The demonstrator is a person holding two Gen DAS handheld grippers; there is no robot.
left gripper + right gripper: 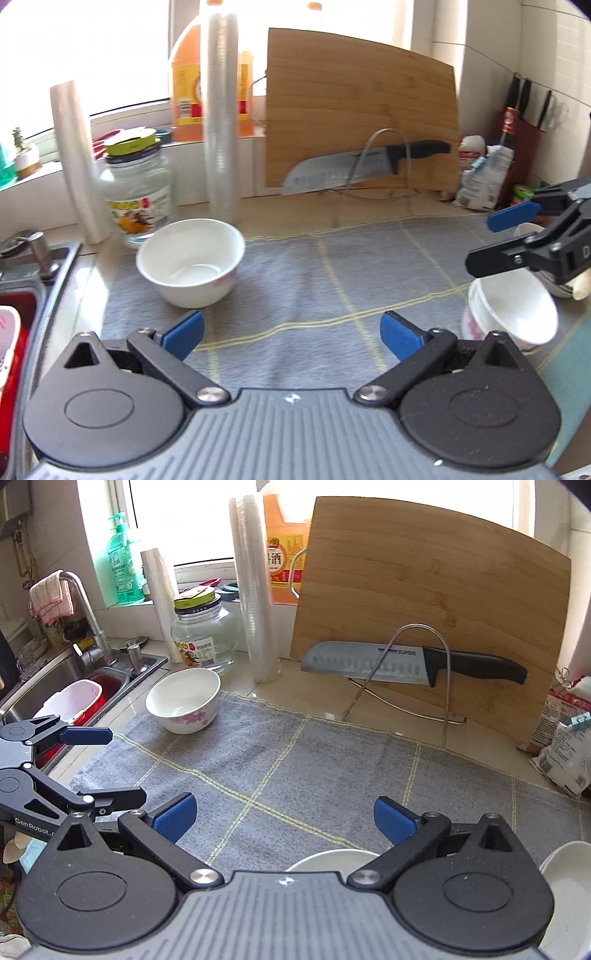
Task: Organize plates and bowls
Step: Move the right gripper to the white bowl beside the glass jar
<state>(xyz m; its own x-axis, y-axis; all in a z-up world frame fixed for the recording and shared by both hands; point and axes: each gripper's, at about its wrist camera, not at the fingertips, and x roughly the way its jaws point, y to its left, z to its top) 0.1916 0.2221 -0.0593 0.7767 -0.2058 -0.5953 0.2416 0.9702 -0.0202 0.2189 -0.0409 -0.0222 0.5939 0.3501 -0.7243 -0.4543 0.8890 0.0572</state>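
bare grey mat [314, 760], bowl [183, 700] at its corner

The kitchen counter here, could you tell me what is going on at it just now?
A person holds a two-finger tool in each hand over a grey dish mat by the sink. Both the left tool and the right tool are open and empty. One white floral bowl sits on the mat's far corner, and more bowls are stacked near the right tool. Nothing is being gripped.
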